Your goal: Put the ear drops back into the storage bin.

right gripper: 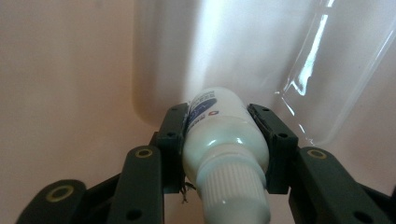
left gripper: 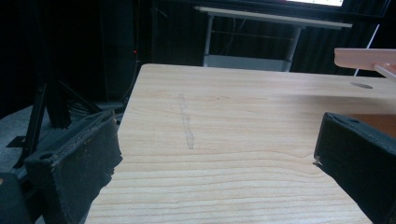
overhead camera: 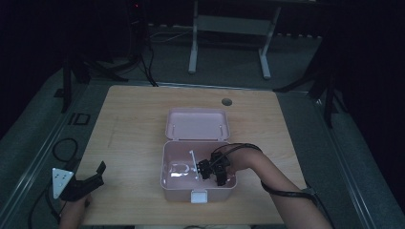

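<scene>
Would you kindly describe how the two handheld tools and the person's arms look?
Both tools are black with two padded jaws. The left tool carries a grey three-cornered plate with dark dots. The right tool has brass-ringed screw holes on its jaw arms, and a black cable loops from it along the forearm, which shows no sleeve.

Bench (overhead camera: 133, 119): light wood-grain top, rounded corners, round hole (overhead camera: 227, 101) near far edge. One faint streak (left gripper: 187, 123) on the wood, ahead of the left fingers (left gripper: 88, 163). Open pink box (overhead camera: 181, 191) sits directly on it, around the right fingers (overhead camera: 204, 168), lid laid back flat.
</scene>
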A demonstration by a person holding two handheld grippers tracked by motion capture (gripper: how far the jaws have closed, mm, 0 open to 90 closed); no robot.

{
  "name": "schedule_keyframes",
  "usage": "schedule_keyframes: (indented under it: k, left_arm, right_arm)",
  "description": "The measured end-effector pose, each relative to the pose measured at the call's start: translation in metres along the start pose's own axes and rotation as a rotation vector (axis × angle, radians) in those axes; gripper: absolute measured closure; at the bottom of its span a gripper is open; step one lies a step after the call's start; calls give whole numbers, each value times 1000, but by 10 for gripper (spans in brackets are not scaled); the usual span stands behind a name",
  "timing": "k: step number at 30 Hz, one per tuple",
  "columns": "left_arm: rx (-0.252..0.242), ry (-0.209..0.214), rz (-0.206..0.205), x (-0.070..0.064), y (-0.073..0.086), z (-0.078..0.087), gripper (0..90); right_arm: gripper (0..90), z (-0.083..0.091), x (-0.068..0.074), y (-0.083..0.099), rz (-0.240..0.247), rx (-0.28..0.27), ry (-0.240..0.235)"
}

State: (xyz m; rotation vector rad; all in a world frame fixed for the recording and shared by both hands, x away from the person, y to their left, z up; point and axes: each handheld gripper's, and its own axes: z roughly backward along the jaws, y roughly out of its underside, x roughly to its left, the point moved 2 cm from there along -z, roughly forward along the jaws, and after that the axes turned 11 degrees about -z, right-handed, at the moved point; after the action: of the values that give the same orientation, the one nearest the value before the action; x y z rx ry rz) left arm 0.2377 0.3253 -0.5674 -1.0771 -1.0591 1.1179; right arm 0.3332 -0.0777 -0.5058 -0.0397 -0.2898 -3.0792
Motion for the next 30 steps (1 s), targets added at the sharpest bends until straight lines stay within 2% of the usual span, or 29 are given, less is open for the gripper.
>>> schedule_keyframes:
  k: [6, 18, 24, 30]
  left_arm:
    - [1, -1, 0, 0, 0, 0, 4]
    - [2, 0, 0, 0, 0, 0, 4]
    - [4, -1, -1, 0, 0, 0, 4]
    - [4, -2, 0, 0, 0, 0, 4]
  right_arm:
    - [594, -1, -1, 1, -21, -18, 13]
    - [579, -3, -1, 0, -34, -2, 4]
    - [549, 11, 2, 4, -35, -41, 2]
    - [544, 38, 4, 11, -30, -100, 29]
